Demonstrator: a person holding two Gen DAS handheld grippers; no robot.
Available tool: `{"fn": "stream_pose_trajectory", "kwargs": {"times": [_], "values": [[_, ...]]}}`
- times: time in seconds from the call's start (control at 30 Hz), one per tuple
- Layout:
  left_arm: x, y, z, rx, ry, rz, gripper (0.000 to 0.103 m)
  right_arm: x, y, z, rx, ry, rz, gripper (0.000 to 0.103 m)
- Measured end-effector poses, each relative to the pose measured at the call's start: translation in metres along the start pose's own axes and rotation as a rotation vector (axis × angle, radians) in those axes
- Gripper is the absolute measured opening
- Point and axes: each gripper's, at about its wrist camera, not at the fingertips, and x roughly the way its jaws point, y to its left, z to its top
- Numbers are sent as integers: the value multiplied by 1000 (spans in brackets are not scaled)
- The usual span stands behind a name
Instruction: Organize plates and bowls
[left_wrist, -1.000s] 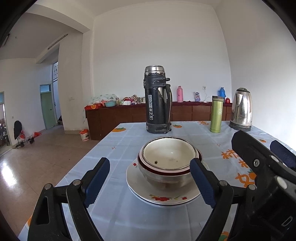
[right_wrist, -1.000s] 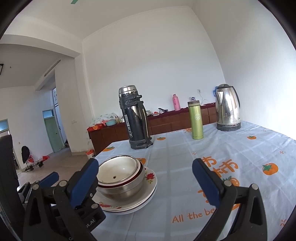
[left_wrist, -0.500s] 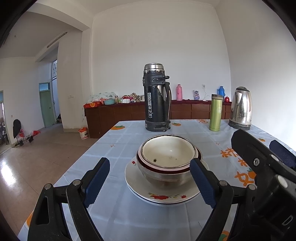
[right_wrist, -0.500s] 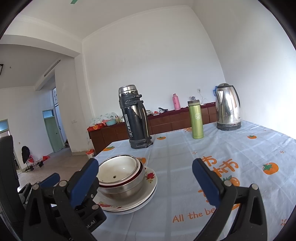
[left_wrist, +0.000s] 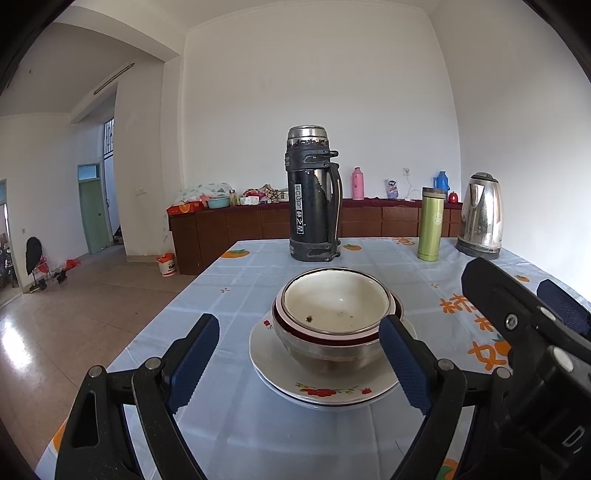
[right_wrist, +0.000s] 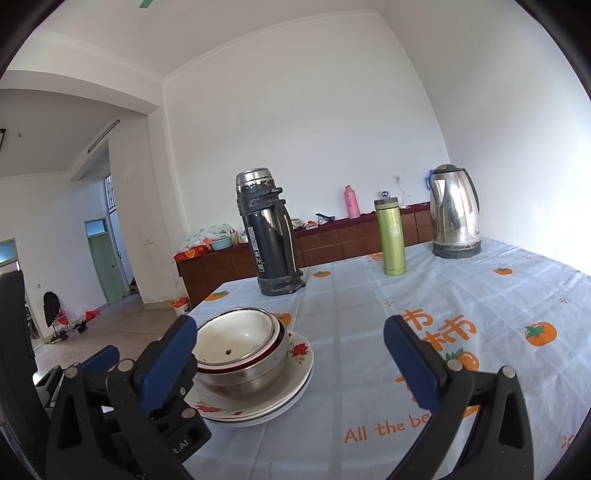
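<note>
left gripper (left_wrist: 299, 360) and right gripper (right_wrist: 290, 363) both spread wide, holding nothing. over the last second almost nothing shifts; the left view only tilts slightly. nested bowls (left_wrist: 334, 315) sit in stacked plates (left_wrist: 325, 384) on the tablecloth (right_wrist: 461, 295), just ahead of the left gripper. stacking looks finished. cloth reads "all the be…"; black flask (left_wrist: 312, 194) reads "scup"; green bottle (right_wrist: 391, 236) logo unreadable.

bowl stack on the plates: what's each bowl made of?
White top bowl: looks like enamel or glazed ceramic; glossy, thin metallic-looking rim; cannot tell which. Maroon-banded middle bowl: only the rim shows, probably the same. Shiny bottom bowl: likely stainless steel, mirror-like reflections. White floral plates: glazed ceramic by the gloss.
</note>
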Motion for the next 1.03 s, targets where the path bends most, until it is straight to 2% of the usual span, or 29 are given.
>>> {"fn": "stream_pose_trajectory", "kwargs": {"times": [0.63, 1.03], "values": [[-10, -2, 1, 39, -56, 46, 90, 0, 0, 0, 0, 1, -1, 103], [-8, 0, 1, 7, -26, 1, 90, 2, -1, -3, 3, 5, -3, 103]]}}
